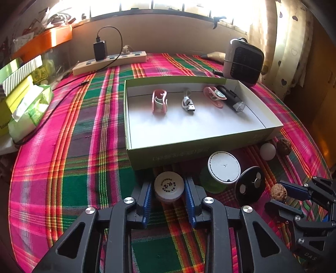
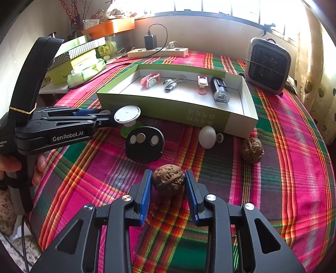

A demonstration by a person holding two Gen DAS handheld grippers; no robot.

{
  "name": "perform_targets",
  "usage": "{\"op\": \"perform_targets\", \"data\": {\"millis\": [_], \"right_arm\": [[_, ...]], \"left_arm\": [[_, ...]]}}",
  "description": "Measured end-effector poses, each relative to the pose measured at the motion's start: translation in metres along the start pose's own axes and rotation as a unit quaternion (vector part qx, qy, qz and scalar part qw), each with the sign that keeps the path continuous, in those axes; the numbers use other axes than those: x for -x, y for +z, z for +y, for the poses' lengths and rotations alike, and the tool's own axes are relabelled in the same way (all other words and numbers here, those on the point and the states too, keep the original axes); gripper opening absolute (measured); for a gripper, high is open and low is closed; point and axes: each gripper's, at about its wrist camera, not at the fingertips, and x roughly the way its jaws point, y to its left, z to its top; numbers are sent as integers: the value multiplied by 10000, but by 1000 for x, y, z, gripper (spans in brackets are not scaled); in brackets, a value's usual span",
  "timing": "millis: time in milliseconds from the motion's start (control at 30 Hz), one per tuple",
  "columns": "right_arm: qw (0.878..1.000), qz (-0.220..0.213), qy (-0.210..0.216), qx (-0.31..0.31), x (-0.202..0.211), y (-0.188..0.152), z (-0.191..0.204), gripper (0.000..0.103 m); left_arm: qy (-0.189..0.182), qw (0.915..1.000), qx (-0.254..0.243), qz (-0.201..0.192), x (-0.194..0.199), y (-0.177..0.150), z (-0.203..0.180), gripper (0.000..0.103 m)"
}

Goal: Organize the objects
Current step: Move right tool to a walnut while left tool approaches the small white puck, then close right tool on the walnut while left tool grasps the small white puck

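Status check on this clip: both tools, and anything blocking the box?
Left tool straddles the small white jar, not clamped. Right tool straddles a walnut, open. Path to the box looks unobstructed.

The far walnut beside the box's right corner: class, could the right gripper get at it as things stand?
Probably not at once: the right gripper already brackets a nearer walnut. The cloth between it and the far walnut looks bare, so the way seems free otherwise.

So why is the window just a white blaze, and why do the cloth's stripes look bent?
Left wrist view: window overexposed by backlight, box front in shade. Right wrist view: same blown-out window; the fisheye lens bows the tablecloth stripes toward the edges, corners go black.
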Motion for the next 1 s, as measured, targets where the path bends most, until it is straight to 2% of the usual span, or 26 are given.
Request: {"op": "perform_targets", "data": {"millis": [500, 1000], "right_arm": [[9999, -20, 104, 33, 1, -1, -2, 33], [9998, -141, 119, 22, 8, 5, -5, 33]], "left_arm": [[79, 10000, 46, 6, 1, 0, -1, 26], [-10, 10000, 34, -76, 15, -1, -4, 25]]}}
